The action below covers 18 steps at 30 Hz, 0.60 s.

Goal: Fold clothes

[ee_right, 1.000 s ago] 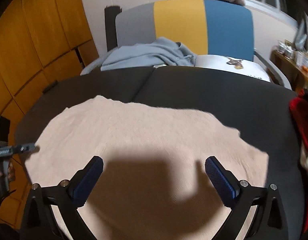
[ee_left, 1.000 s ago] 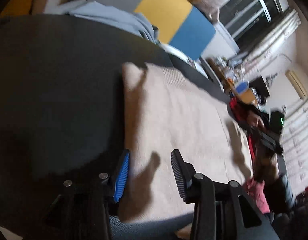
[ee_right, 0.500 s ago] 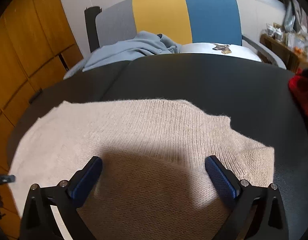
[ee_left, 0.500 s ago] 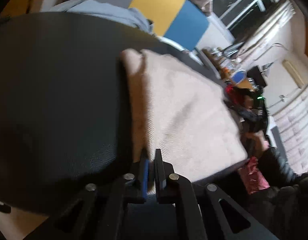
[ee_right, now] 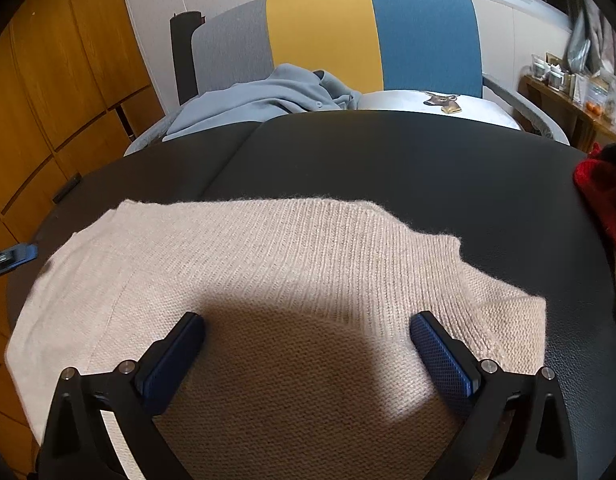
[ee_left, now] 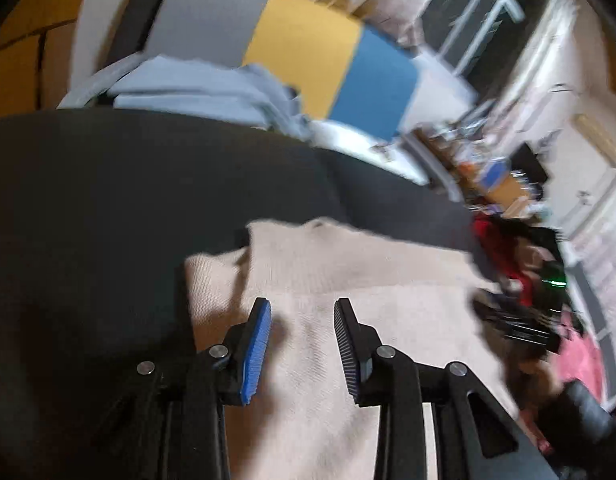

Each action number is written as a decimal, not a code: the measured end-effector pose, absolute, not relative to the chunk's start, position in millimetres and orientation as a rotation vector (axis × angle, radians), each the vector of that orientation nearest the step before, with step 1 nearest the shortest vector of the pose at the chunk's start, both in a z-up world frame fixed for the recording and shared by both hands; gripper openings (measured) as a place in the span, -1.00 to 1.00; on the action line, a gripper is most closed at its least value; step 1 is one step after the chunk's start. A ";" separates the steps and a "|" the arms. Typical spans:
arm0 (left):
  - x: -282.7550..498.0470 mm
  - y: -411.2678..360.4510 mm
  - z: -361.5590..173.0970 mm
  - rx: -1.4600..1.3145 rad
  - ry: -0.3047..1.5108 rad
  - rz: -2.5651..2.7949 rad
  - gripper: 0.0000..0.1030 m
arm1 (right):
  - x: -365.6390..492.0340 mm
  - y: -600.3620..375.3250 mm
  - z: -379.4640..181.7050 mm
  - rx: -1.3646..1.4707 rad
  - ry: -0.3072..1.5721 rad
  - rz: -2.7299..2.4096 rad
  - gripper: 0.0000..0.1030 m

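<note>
A beige knitted garment [ee_right: 276, 264] lies folded on a black surface [ee_right: 427, 160]. It also shows in the left wrist view [ee_left: 367, 272], with a folded layer on top near its left edge. My left gripper [ee_left: 302, 312] is open and empty just above the garment's near left part. My right gripper [ee_right: 308, 328] is open wide and empty above the garment's near edge. The other gripper shows in the left wrist view [ee_left: 515, 320] at the right, blurred.
A light blue garment [ee_right: 268, 96] lies on a chair with a grey, yellow and blue back [ee_right: 347, 28] behind the black surface. A red cloth [ee_right: 599, 192] sits at the right edge. Wooden cabinets [ee_right: 56, 80] stand at the left.
My left gripper was shut on the garment's edge half a second ago; it has folded that edge over, let go and now stands open. My right gripper stayed open and came closer.
</note>
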<state>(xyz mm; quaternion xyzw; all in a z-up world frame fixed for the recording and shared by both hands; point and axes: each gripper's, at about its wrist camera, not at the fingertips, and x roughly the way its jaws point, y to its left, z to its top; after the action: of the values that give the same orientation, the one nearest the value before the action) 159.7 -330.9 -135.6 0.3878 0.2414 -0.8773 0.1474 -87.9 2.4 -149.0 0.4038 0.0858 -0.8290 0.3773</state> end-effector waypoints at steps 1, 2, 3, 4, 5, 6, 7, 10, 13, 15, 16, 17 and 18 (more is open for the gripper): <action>155.2 -330.0 -145.9 1.141 0.662 -2.462 -0.37 | -87.6 2.4 -149.0 1.031 0.221 -2.121 1.00; 162.3 -331.4 -155.4 1.102 0.676 -2.449 -0.37 | -87.3 2.3 -148.9 1.030 0.222 -2.122 1.00; 175.3 -334.9 -161.3 1.024 0.753 -2.457 -0.37 | -87.1 2.3 -149.0 1.029 0.223 -2.123 1.00; 182.4 -336.3 -163.6 0.984 0.794 -2.450 -0.39 | -87.2 3.1 -149.4 1.025 0.217 -2.124 1.00; 187.9 -337.2 -165.3 0.955 0.823 -2.439 -0.40 | -88.1 4.1 -150.4 1.022 0.206 -2.123 1.00; 185.4 -332.8 -165.5 0.950 0.775 -2.435 -0.40 | -89.2 4.9 -151.0 1.023 0.197 -2.119 1.00; 181.0 -327.3 -165.3 0.951 0.710 -2.432 -0.39 | -90.8 5.3 -151.3 1.024 0.188 -2.114 1.00; 168.0 -322.3 -164.9 0.961 0.605 -2.424 -0.38 | -93.6 5.0 -151.6 1.025 0.177 -2.107 1.00; 165.8 -341.6 -166.5 0.951 0.714 -2.430 -0.38 | -94.8 6.4 -150.9 1.025 0.160 -2.102 1.00; 165.6 -352.7 -165.9 0.948 0.771 -2.428 -0.38 | -98.9 13.0 -148.8 1.032 0.095 -2.072 1.00; 167.1 -352.1 -164.3 0.948 0.769 -2.426 -0.38 | -101.2 17.9 -147.0 1.036 0.051 -2.054 1.00; 168.9 -350.8 -162.6 0.947 0.764 -2.424 -0.38 | -102.9 25.7 -143.6 1.044 -0.011 -2.035 1.00; 170.9 -350.6 -161.5 0.950 0.776 -2.424 -0.38 | -102.7 34.0 -140.3 1.054 -0.064 -2.017 1.00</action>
<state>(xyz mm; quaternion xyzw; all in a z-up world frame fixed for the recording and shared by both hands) 170.9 -350.6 -161.5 0.3418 0.2794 -0.8721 0.2110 -102.7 34.0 -140.3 0.4204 -0.0256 -0.8044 0.4189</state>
